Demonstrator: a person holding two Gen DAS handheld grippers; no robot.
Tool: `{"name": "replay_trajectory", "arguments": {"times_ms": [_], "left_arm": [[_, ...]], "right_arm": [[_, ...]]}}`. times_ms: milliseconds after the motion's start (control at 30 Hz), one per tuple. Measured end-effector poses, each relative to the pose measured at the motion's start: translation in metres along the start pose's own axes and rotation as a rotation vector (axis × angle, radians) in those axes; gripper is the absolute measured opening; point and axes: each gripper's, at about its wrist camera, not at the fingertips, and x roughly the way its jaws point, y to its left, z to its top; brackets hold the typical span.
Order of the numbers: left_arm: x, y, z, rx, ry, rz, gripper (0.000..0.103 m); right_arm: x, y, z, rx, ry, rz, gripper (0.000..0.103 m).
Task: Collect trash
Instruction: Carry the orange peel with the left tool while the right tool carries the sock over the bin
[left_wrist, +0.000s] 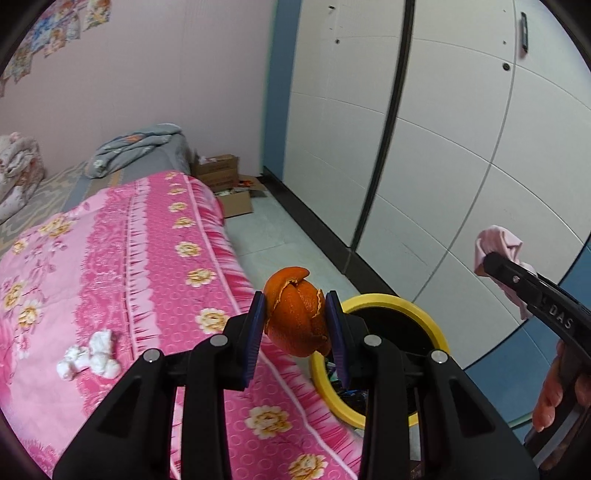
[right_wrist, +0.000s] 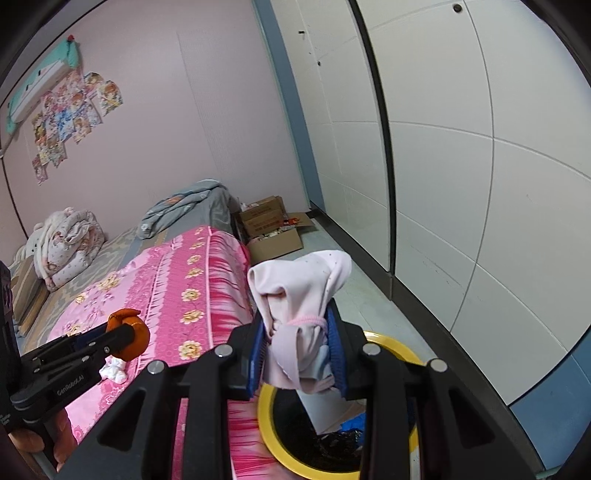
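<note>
My left gripper (left_wrist: 295, 323) is shut on a curled orange peel (left_wrist: 295, 314), held over the bed's edge beside a yellow-rimmed bin (left_wrist: 384, 301) on the floor. The right wrist view shows that peel (right_wrist: 127, 334) at the left, above the pink bedspread. My right gripper (right_wrist: 297, 350) is shut on a crumpled pale pink cloth (right_wrist: 299, 295), just above the yellow-rimmed bin (right_wrist: 266, 410), which holds dark trash and something blue. In the left wrist view the cloth (left_wrist: 498, 247) hangs at the far right. Crumpled white tissue (left_wrist: 90, 356) lies on the bedspread; it shows as white tissue (right_wrist: 115, 369) under the left gripper.
The bed with a pink flowered bedspread (left_wrist: 122, 258) fills the left. Folded quilts (right_wrist: 66, 243) lie at its far end. Open cardboard boxes (right_wrist: 273, 229) sit on the floor beyond the bed. White wardrobe doors (left_wrist: 443, 147) line the right side of a narrow floor strip.
</note>
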Motion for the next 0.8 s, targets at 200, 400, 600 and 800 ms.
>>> {"name": "replay_trajectory", "arguments": {"times_ms": [200, 400, 600, 800], "left_arm": [[0.027, -0.013, -0.005, 0.022, 0.03, -0.029, 0.031], [0.053, -0.022, -0.012, 0.028, 0.063, -0.047, 0.031], [0.081, -0.027, -0.024, 0.032, 0.103, -0.063, 0.032], [0.103, -0.034, -0.034, 0.04, 0.134, -0.091, 0.032]], "right_arm": [[0.015, -0.016, -0.004, 0.033, 0.021, -0.024, 0.029], [0.03, -0.029, -0.009, 0.051, 0.038, -0.033, 0.029], [0.048, -0.037, -0.013, 0.066, 0.065, -0.035, 0.029], [0.067, -0.048, -0.022, 0.09, 0.099, -0.039, 0.029]]}}
